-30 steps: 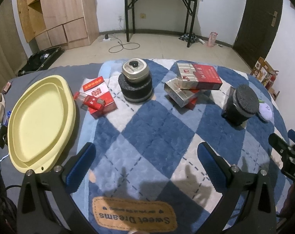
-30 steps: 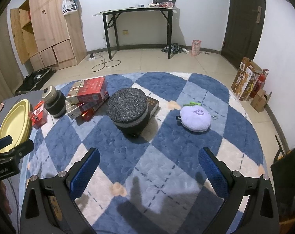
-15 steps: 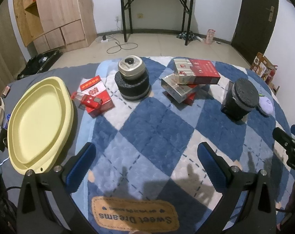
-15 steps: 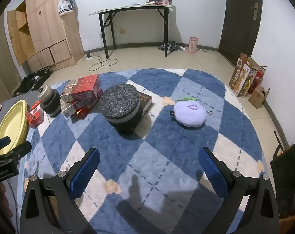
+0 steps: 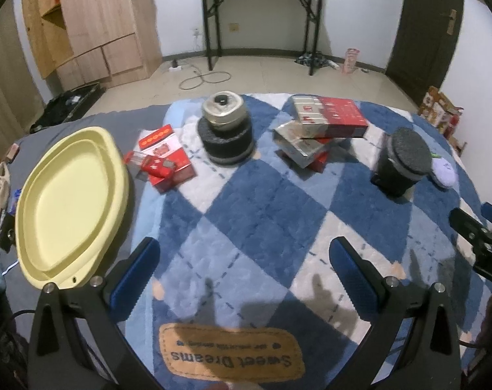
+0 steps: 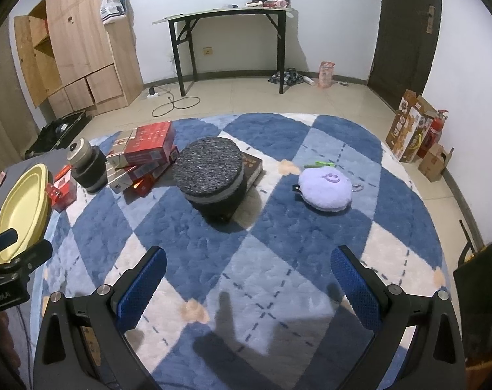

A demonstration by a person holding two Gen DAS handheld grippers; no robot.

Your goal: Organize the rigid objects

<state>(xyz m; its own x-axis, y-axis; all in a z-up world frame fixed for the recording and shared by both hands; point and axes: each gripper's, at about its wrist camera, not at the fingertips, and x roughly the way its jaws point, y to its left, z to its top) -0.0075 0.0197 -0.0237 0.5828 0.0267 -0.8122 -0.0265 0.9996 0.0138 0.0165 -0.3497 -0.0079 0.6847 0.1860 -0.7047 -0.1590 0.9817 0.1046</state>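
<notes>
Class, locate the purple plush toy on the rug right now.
In the right wrist view the purple plush toy lies right of centre on the rug, just right of the dark felt-topped round container.

A black folding table (image 6: 226, 16) stands against the far wall, a wooden cabinet (image 6: 80, 48) (one door open) left of it, a dark door (image 6: 405, 29) right.
</notes>
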